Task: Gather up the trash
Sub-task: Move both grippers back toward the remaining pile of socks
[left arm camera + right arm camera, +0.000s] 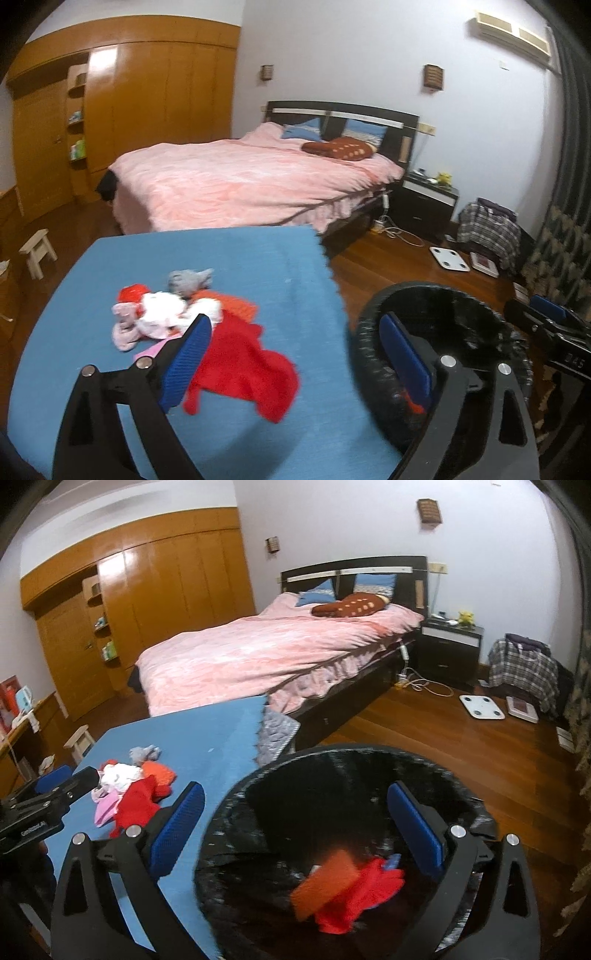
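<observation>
While tilted downward, right gripper (295,834), fingers (415,834) spread

Red scraps (351,897) in black-lined bin (236,805) (blurred)

Pink bed (251,181), wardrobe (147,99) (wood), nightstand (450,650).

I am looking into a bedroom with pale white walls (332,55) and a glossy reddish-brown wooden plank floor (424,731), where a long honey-coloured wooden wardrobe (147,103) fills the left wall. A double bed with a dark headboard and rumpled pink quilt (240,181) stands against the far wall under two small wooden wall lamps (433,76), carrying blue pillows and a dark red cushion. Just beside its right edge I see a black-and-white bedside cabinet (450,646), and a white bathroom scale (482,707) lies on the floor nearby.
</observation>
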Demonstrator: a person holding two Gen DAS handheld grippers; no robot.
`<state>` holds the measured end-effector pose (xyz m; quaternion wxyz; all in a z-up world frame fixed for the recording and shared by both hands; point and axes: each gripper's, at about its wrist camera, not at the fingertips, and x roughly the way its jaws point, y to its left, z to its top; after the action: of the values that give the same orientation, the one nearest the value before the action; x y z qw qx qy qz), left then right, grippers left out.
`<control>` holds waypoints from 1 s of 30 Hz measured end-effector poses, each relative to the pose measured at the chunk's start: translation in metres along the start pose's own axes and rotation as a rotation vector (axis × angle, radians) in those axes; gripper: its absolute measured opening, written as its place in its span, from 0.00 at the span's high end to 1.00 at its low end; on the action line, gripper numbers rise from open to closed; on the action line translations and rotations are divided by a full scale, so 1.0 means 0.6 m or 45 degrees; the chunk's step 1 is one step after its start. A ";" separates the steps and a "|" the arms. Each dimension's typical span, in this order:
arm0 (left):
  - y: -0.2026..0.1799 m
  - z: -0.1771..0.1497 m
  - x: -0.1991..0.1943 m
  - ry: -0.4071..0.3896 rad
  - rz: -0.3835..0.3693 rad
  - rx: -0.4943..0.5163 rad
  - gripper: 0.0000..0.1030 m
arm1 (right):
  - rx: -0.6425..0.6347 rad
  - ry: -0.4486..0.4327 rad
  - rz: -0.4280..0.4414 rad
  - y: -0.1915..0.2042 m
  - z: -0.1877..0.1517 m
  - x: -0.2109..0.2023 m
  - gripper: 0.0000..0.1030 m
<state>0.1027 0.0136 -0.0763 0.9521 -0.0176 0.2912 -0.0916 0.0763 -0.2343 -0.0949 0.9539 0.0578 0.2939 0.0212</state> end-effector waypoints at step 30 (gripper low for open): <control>0.276 -0.041 0.046 0.021 0.369 -0.159 0.17 | -0.221 0.057 0.290 0.294 0.002 0.189 0.07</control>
<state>0.1387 0.1715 -0.1263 0.9500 -0.0338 0.3036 0.0650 0.1695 -0.0507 -0.1358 0.9399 0.0077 0.3036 0.1561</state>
